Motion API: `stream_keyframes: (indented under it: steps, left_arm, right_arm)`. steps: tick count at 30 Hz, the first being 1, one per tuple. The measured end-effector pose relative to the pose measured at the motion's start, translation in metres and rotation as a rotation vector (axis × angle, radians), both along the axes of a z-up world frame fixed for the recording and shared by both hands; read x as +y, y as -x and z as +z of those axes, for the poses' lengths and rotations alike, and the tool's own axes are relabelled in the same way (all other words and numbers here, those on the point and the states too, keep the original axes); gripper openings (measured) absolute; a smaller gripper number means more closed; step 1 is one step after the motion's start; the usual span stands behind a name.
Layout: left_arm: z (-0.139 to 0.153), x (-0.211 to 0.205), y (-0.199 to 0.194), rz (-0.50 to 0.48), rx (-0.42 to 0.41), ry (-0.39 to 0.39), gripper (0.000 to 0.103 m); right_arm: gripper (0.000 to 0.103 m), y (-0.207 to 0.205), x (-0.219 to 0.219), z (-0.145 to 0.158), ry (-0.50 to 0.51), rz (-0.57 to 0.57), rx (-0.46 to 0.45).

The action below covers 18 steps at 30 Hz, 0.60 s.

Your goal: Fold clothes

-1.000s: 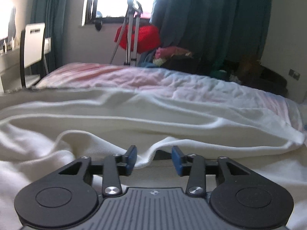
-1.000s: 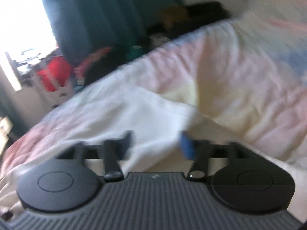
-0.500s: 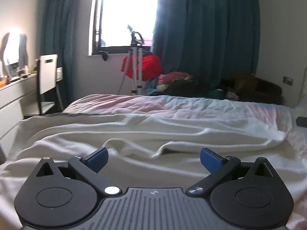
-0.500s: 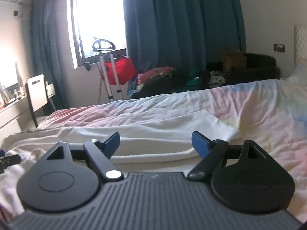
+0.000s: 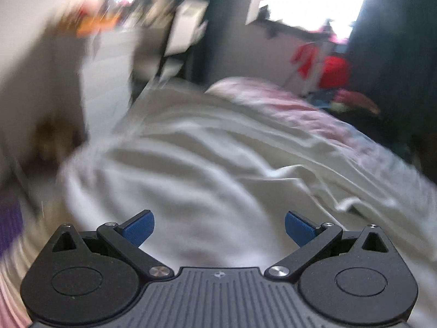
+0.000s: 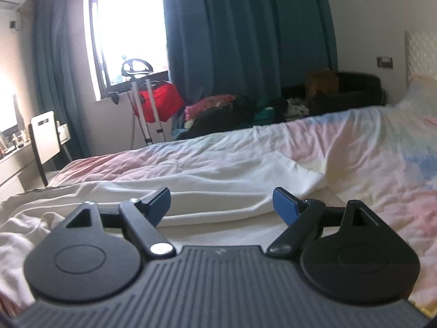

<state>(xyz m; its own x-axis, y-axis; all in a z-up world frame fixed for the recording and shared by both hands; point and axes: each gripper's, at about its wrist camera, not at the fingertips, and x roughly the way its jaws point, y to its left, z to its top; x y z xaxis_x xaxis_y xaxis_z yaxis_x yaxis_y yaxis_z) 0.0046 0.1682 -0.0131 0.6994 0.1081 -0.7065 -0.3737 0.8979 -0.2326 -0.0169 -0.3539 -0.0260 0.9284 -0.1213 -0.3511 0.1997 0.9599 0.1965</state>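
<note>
I see a bed with a pastel pink and blue cover, my landmark. On it lies a white garment, rumpled, its long axis running across the bed from the window-side corner toward the headboard end; one folded edge points toward the headboard. In my blurred left view the same garment spreads over the bed's near corner. My left gripper hovers above the cloth, fingers spread wide, holding nothing. My right gripper sits over the garment's near edge, fingers also wide apart and empty.
</note>
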Motion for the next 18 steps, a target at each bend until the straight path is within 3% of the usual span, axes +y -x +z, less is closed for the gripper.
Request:
stream_keyframes:
  steps: [2,4,14,18]
  left_arm:
    - [-0.01,0.03,-0.003,0.071,0.082,0.179,0.102]
    - [-0.018,0.06,0.005,0.157,0.107,0.328,0.1]
    - [-0.046,0.14,0.041,0.492,0.124,0.538,0.1]
    - [-0.065,0.15,0.036,0.52,0.125,0.619,0.098]
  right_arm:
    - [0.083,-0.001,-0.006,-0.003,-0.02,-0.02,0.027]
    - [0.083,-0.003,-0.014,-0.006,-0.057,-0.043,0.065]
    - [0.083,0.005,-0.063,-0.013,-0.234,-0.145,0.06]
    - [0.083,0.023,-0.107,-0.024,-0.367,-0.306,0.037]
